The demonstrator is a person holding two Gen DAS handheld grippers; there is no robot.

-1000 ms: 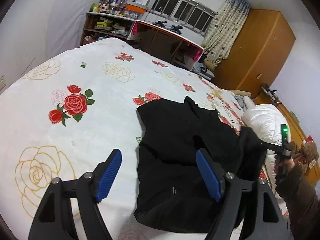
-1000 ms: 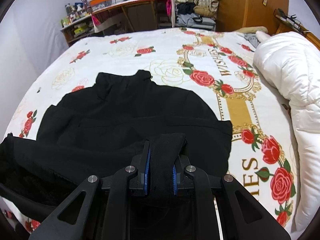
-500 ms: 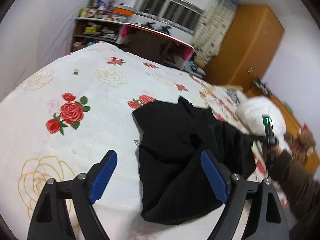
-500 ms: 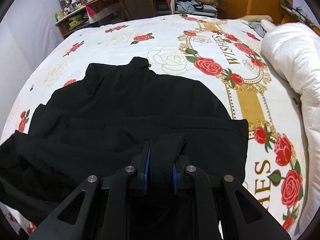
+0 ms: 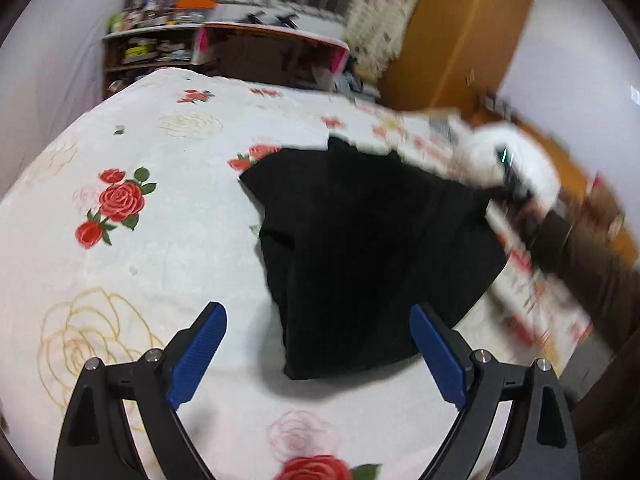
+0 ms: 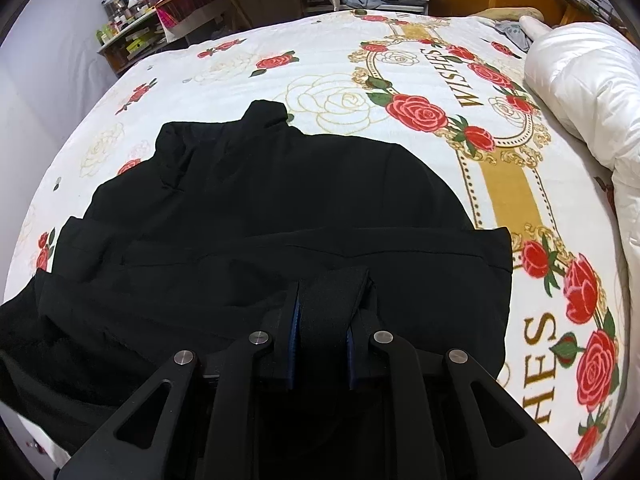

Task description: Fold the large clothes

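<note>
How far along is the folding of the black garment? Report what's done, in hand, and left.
Done: the black garment lies on the bed, one side laid over. In hand: the right gripper is clamped on a fold of it; the left gripper hovers empty, jaws just opened wider. Left: remaining folds.

Garment (image 6: 280, 208): plain black, no print. Bedspread (image 6: 240, 80): white, red roses with green leaves, pale gold outline roses, a gold ornate band and dark lettering. Duvet (image 6: 584, 92): white. Left tongs (image 5: 316, 344): black arms, blue pads (image 5: 198, 354). Wardrobe (image 5: 460, 36): orange-brown.
</note>
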